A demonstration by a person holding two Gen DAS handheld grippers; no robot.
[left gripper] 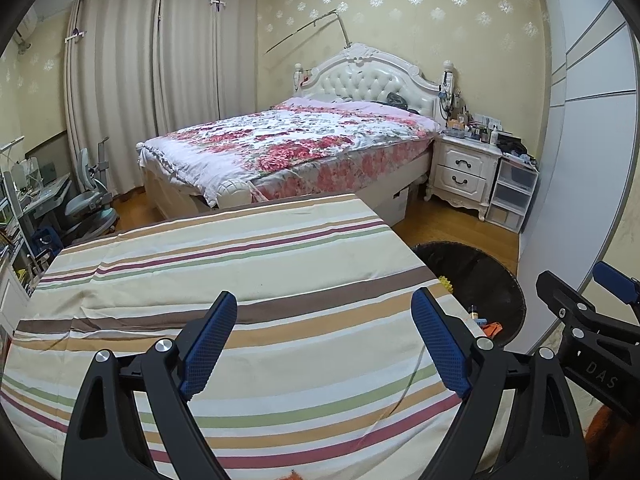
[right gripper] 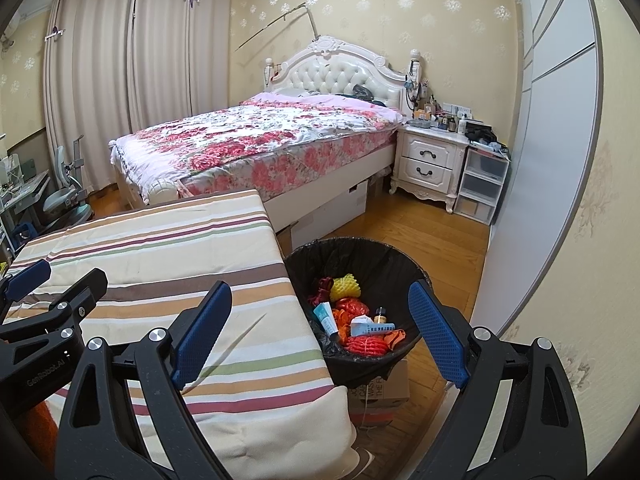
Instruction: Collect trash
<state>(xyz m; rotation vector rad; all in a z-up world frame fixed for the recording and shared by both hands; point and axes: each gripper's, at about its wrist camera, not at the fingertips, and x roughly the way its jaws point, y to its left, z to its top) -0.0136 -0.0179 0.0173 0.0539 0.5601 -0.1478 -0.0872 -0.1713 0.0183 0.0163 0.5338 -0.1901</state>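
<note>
A black-lined trash bin (right gripper: 376, 256) stands on the floor right of the striped table (right gripper: 160, 240). It holds a yellow foam net (right gripper: 345, 287), red and orange netting (right gripper: 366, 345), a blue-white tube (right gripper: 325, 318) and a small bottle (right gripper: 380, 313). My right gripper (right gripper: 320, 320) is open and empty, above the table's right edge and the bin. My left gripper (left gripper: 324, 332) is open and empty over the striped table (left gripper: 200, 264). The bin (left gripper: 480, 276) shows at the right of the left wrist view, and the right gripper (left gripper: 592, 300) beside it.
A bed with a floral quilt (right gripper: 260, 140) stands beyond the table. A white nightstand (right gripper: 432, 160) and plastic drawers (right gripper: 482, 184) are at the back right. A cardboard box (right gripper: 380, 388) sits under the bin. A desk chair (left gripper: 88, 200) stands at the left.
</note>
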